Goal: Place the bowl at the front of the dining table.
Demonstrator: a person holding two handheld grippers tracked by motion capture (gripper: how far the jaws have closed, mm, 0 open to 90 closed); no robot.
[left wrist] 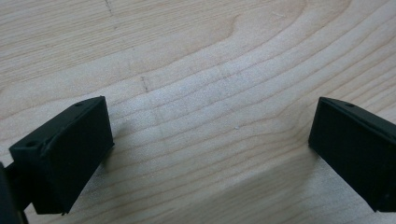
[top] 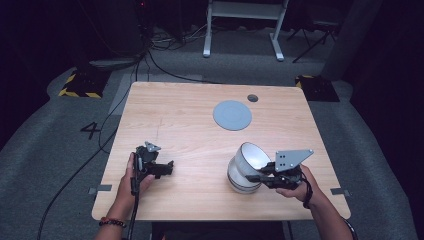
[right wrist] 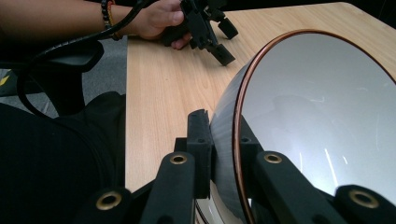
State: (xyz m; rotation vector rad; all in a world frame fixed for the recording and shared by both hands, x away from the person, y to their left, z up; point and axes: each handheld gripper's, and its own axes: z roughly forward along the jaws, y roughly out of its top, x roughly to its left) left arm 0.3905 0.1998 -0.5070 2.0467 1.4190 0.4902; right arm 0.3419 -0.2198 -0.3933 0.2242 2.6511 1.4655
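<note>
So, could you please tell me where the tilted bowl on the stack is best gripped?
Take the upper bowl by its thin rim, coming in from the person's right, one jaw inside and one outside. It sits tilted on the bowl beneath, rim exposed there, where the right claw already pinches it.

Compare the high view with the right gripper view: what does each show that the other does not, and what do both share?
High view alone: the grey round mat at the far side of the table, a lower bowl under the tilted one, and the floor around the table.

Right gripper view alone: close up, the right gripper with one jaw outside and one inside the upper bowl's copper-edged rim.

Both: the right gripper clamped on that bowl, the left gripper resting open on the wooden table.
</note>
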